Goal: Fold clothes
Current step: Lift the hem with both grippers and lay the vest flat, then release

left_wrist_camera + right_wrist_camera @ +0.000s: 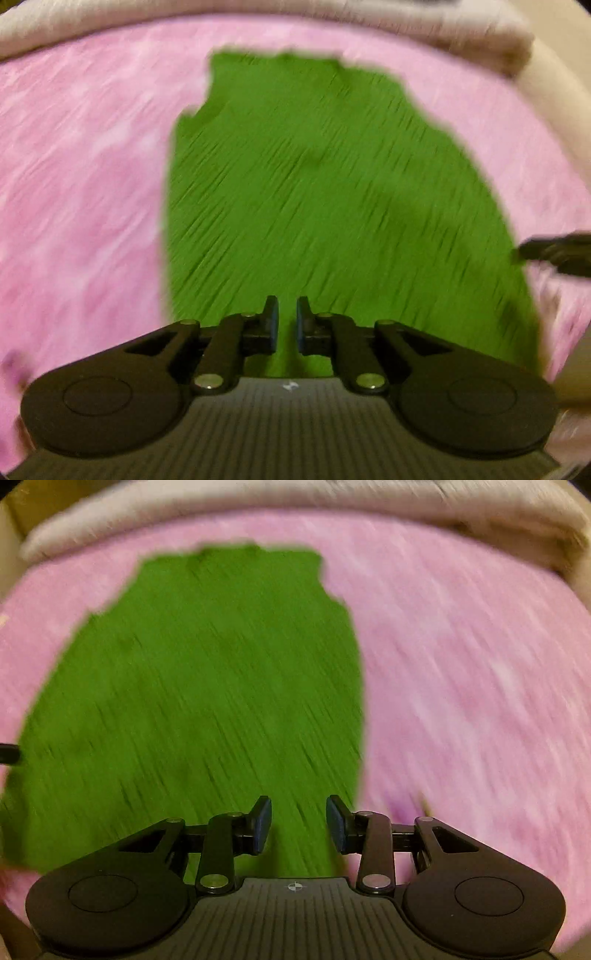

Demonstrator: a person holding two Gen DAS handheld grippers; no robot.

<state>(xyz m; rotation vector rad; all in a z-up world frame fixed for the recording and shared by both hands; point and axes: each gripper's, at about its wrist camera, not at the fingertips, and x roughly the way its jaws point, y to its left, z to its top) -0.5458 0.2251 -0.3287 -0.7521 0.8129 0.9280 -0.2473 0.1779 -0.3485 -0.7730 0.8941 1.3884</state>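
in the left wrist view the left gripper (287,324) is sitting at six o'clock, its blue-padded fingers (272,325) parted by a narrow gap with nothing pinched between them, only cloth showing beneath. just past the tips the green garment (325,192) is lying flat on the pink fuzzy blanket (81,177), running from six o'clock up to twelve o'clock, its far edge ragged in outline. at three o'clock the dark tip of the right gripper (554,253) is poking in at the garment's side edge.

in the right wrist view the right gripper (299,825) is standing wider apart, also holding nothing, hovering over the green garment's (207,686) three o'clock edge, where it is meeting the pink fuzzy blanket (480,672). at nine o'clock a sliver of the left gripper (9,755) is showing.

farthest, at twelve o'clock, a beige folded blanket (295,498) is bordering the pink one. both views are smeared by motion blur, and no container is showing.
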